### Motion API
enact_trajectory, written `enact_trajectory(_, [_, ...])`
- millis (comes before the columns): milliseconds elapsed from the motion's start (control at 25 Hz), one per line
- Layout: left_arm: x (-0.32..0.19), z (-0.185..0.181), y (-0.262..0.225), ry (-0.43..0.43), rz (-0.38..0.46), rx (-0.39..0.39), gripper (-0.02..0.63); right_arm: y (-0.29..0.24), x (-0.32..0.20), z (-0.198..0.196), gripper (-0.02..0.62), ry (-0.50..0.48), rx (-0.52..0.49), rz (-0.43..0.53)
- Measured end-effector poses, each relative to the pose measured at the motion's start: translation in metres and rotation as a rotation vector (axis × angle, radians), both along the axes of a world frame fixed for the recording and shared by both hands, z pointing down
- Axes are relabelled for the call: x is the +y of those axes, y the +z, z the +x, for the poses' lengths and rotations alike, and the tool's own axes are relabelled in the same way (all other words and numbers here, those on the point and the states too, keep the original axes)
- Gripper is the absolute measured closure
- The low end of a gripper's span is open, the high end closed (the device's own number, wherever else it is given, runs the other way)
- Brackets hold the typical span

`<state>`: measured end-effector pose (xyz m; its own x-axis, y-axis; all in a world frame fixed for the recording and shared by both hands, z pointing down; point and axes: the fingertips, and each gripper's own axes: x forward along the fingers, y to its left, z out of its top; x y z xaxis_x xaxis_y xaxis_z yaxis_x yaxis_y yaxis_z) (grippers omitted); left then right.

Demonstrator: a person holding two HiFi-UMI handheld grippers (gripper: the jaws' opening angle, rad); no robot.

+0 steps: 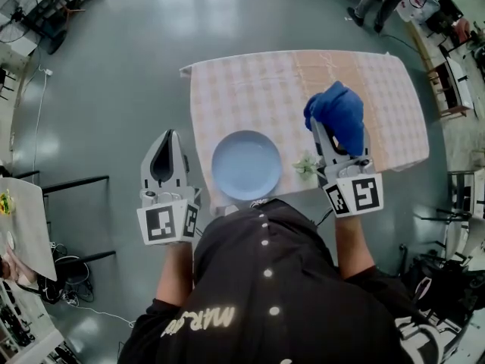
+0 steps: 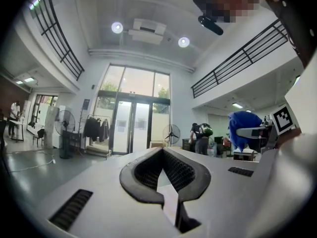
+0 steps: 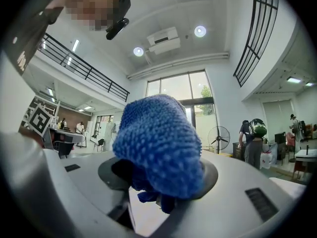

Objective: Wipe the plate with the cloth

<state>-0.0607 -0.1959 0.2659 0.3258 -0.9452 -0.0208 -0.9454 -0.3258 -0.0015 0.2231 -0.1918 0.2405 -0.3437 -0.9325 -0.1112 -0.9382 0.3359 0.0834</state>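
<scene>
I had R gripper (image 3: pixel 161 182) clamped on cloth (image 3: pixel 158 133) — bulk past my tips, could slip; L gripper (image 2: pixel 162 155) shut, empty — plate (image 1: pixel 246 165) unheld, might slide.

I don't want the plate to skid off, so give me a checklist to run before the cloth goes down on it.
1. Cloth gripped: ok; the blue cloth is clamped in the right gripper.
2. Cloth over plate: not ok; it hangs to the right of the plate.
3. Plate steadied: not ok; the left gripper is shut, empty and beyond the left edge of the table.
4. Path clear: cannot tell; a small green thing lies beside the plate's right rim.
5. Plate fully on table: ok, though near the front edge.
</scene>
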Motion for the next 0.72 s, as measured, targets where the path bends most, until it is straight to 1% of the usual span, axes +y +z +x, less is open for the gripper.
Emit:
enact_trajectory(120, [0.002,-0.006,-0.008,-0.012,0.023,-0.014,0.588,-0.008,0.004,0.010,0.394,0.021,0.001,0.019])
enact_trajectory(280, [0.003,-0.014,-0.016,-0.020,0.040,0.007,0.589,-0.014,0.006,0.022,0.394,0.047,-0.002,0.039])
enact_trajectory(440, [0.005,-0.025,-0.021,-0.051,0.062,-0.030,0.589,-0.016,0.009,0.031,0.394,0.068,-0.013,0.054])
enact_trajectory(720, [0.007,-0.038,-0.023,-0.081,0.071,-0.030,0.589,-0.014,0.011,0.038,0.396,0.088,-0.002,0.056])
